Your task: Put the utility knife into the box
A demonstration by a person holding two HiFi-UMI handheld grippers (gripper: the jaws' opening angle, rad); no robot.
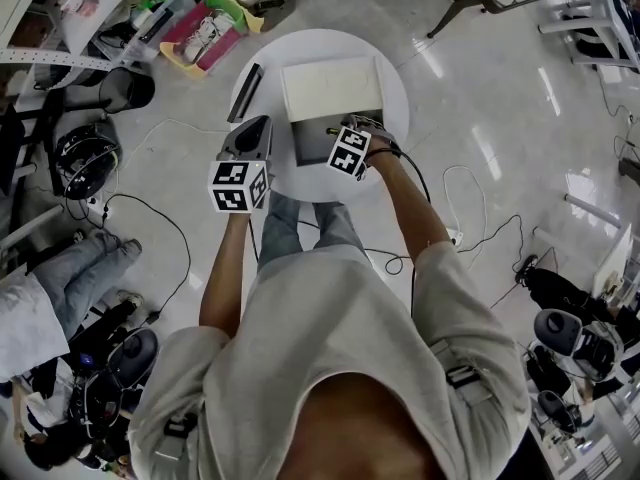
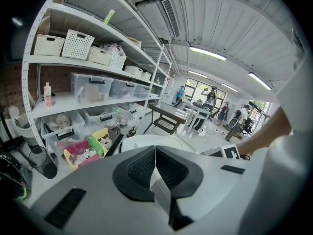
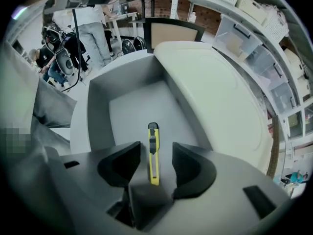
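Note:
A yellow utility knife [image 3: 153, 153] with a black slider lies flat on the grey floor of the open box [image 3: 122, 106]. My right gripper [image 3: 156, 147] hangs just above it, open, its pads on either side of the knife and not touching it. From the head view the box [image 1: 308, 146] sits mid-table with its white lid [image 1: 333, 88] folded back, and the right gripper [image 1: 345, 133] reaches into it. My left gripper [image 1: 260, 120] hovers over the table's left part, beside the box. In its own view the left gripper [image 2: 155, 148] is shut with nothing in it.
The round white table [image 1: 395, 78] also carries a black flat bar [image 1: 245, 93] at its left edge. On the floor lie cables [image 1: 160, 218] and coloured bins with shoes [image 1: 205, 33]. Shelving with crates [image 2: 88, 62] stands to the left. A seated person [image 1: 60, 288] is nearby.

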